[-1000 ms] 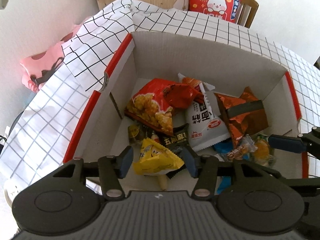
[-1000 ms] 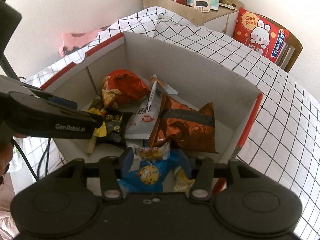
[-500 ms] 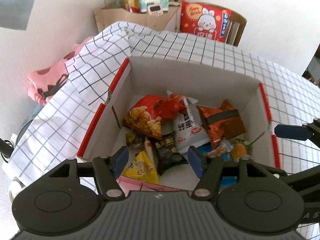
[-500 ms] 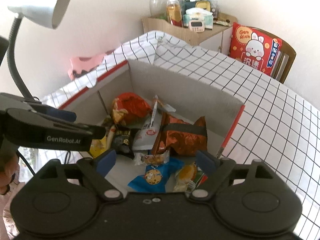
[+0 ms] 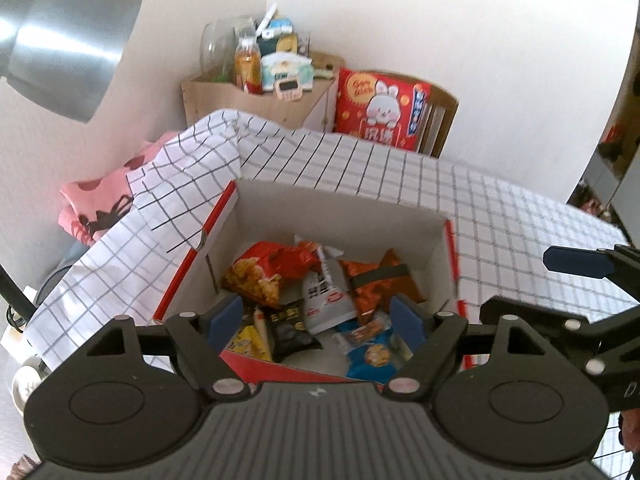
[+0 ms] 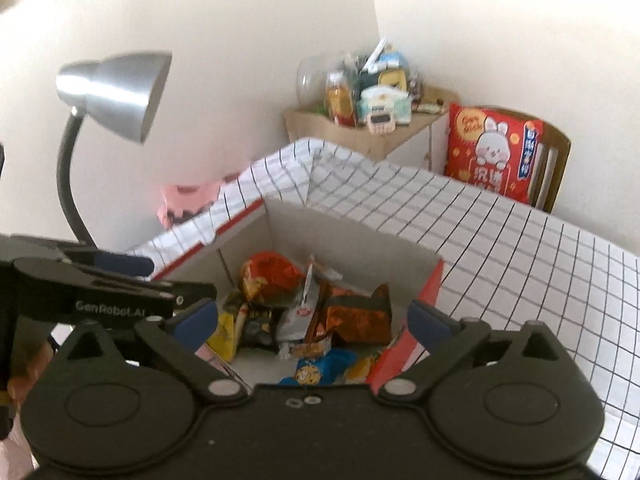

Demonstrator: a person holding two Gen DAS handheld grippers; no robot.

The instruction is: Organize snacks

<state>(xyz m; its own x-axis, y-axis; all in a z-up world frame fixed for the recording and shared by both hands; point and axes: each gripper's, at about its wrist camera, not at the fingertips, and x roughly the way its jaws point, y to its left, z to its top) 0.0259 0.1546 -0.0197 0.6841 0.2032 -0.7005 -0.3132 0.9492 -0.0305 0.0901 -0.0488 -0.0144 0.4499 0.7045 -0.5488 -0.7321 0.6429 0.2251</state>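
Observation:
An open cardboard box (image 5: pixel 340 208) with red-edged flaps sits on the checked tablecloth and holds several snack packets: a red chip bag (image 5: pixel 264 272), a white packet (image 5: pixel 324 300), an orange-brown bag (image 5: pixel 380 284), a black packet (image 5: pixel 288 328), a yellow packet (image 5: pixel 248 340) and a blue cookie packet (image 5: pixel 372 356). The box (image 6: pixel 352 236) and snacks also show in the right wrist view. My left gripper (image 5: pixel 318 318) is open and empty above the box's near edge. My right gripper (image 6: pixel 312 320) is open and empty above the box too.
A silver desk lamp (image 6: pixel 116 92) stands at the left. A wooden shelf (image 5: pixel 256 100) with bottles and a timer is behind the table. A red rabbit-print bag (image 5: pixel 380 108) rests on a chair. Pink cloth (image 5: pixel 96 208) lies left of the table.
Both grippers have pulled back and up, away from the box. Both have opened wider; the snacks lie in the box.

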